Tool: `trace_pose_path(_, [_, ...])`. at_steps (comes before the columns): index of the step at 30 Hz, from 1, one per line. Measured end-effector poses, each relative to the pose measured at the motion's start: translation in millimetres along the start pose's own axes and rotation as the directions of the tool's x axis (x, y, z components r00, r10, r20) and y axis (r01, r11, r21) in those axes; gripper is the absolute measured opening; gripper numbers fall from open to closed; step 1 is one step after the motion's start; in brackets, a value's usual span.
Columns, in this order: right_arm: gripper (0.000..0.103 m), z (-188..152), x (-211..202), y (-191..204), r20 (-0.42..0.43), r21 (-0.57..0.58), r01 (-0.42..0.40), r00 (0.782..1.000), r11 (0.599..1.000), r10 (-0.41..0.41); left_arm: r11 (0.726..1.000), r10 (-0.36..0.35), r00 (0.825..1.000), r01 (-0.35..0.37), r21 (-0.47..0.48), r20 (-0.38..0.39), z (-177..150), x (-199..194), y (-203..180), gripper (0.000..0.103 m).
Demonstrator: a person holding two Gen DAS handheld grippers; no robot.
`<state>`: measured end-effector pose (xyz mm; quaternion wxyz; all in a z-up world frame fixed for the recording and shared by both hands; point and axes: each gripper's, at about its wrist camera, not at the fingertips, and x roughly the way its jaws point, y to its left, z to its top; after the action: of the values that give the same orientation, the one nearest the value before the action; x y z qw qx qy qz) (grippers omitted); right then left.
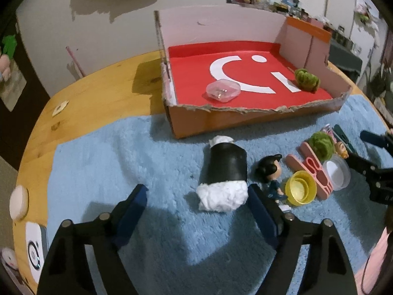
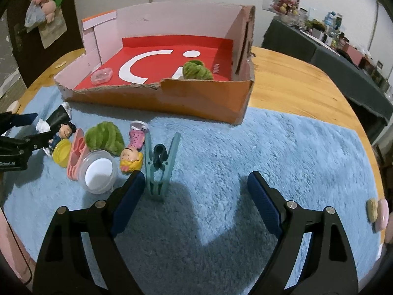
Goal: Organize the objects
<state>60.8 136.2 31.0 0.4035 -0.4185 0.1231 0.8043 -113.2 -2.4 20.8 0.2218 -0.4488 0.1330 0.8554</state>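
Wooden and round-edged, the table (image 2: pixel 294 83) carried a fluffy blue mat (image 2: pixel 245 152) over most of its top, and at the mat's far edge sat the open cardboard box (image 2: pixel 172 103) with its red floor, which I will take as my landmark. Inside the box lay a clear plastic case (image 1: pixel 223 90) toward one end and a green fuzzy ball (image 1: pixel 307 79) toward the other. Just in front of the box, on the mat, lay a black roll stuffed with white tissue (image 1: pixel 224 172), and the left gripper (image 1: pixel 197 194) stood over it with its jaws spread, the blue pads on either side of the near tissue end but not pressing on it. Further along the box's front was a loose cluster: a second green fuzzy ball (image 2: pixel 105 136), a clear tub with a white lid (image 2: pixel 99 170), a pink utensil holder (image 2: pixel 77 152), a yellow cap (image 2: pixel 62 152), a dark-haired figurine (image 1: pixel 269 172), a blond toy head (image 2: pixel 131 159) and a small pink shoe (image 2: pixel 136 135). A pale green clothespin (image 2: pixel 159 162) stood on its end nearest the right gripper (image 2: pixel 195 182), whose jaws were also held apart with nothing between them but bare mat. Well away from the box, at the mat's near right edge, lay two small round pieces (image 2: pixel 377 212), too blurred to tell what they were.
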Motion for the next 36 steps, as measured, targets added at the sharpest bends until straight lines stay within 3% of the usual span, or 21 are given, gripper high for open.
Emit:
trace_pose_path(6, [0.066,8.8,4.4,0.6,-0.005,0.015,-0.032,0.999,0.999,0.032,0.998,-0.025,0.999,0.024,0.061,0.020,9.0,0.3,-3.5,0.069])
trace_pose_path(8, [0.060,10.4,5.1,1.2,-0.004,0.023,-0.036,0.999,0.999,0.036,0.994,-0.081,0.997,0.080,0.080,0.011,11.4,1.6,-5.5,0.050])
trace_pose_path(9, [0.056,10.6,5.1,1.6,-0.002,0.024,-0.036,0.999,0.999,0.036,0.991,-0.111,0.994,0.111,0.077,-0.004,11.8,3.5,-6.1,0.047])
trace_pose_path(15, [0.039,8.9,3.3,9.1,0.012,0.005,-0.046,0.999,0.999,0.046,0.989,-0.135,0.991,0.134,0.070,0.015,11.6,5.0,-7.0,0.046])
trace_pose_path(17, [0.032,7.9,2.4,12.2,0.018,-0.003,-0.049,0.999,0.999,0.049,0.988,-0.144,0.989,0.142,0.067,0.025,9.3,2.7,-6.5,0.038])
trace_pose_path(20, [0.026,5.1,0.9,15.8,0.034,-0.015,-0.051,0.998,0.999,0.052,0.987,-0.152,0.988,0.150,0.061,0.040,5.0,0.2,-6.1,0.035])
trace_pose_path(28, [0.021,5.6,-9.3,11.3,0.084,0.016,-0.079,0.994,0.997,0.077,0.980,-0.200,0.975,0.200,0.011,0.102,-2.1,-13.9,0.0,0.035])
trace_pose_path(36, [0.021,14.2,-30.9,14.1,0.144,0.001,-0.086,0.986,0.996,0.084,0.976,-0.216,0.962,0.215,0.028,0.165,2.5,-41.0,-0.7,0.035])
